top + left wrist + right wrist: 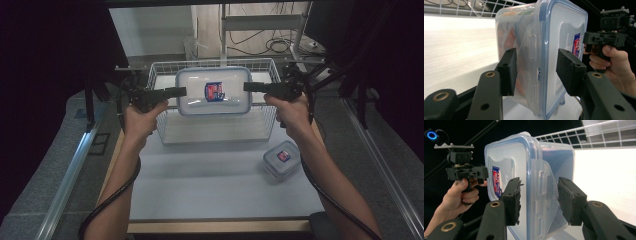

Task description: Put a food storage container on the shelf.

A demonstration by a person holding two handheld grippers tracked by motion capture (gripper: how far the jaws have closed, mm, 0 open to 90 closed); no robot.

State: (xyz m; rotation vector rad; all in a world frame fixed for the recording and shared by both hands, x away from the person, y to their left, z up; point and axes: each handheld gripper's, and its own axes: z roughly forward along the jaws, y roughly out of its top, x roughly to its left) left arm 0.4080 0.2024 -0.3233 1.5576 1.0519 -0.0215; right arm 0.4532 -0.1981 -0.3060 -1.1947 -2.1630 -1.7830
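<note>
Big box [213, 91] is held at frame centre above basket [162, 131], clamped endwise by left claw [183, 91] and right claw [247, 86].

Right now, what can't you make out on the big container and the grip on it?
- Large container contents: left gripper view, orange shapes blurred by the cloudy wall.
- Lid label: text too small, every view.
- Wire basket floor: high view, partly hidden by the container.
- Small container contents: high view, lid covers them.
</note>
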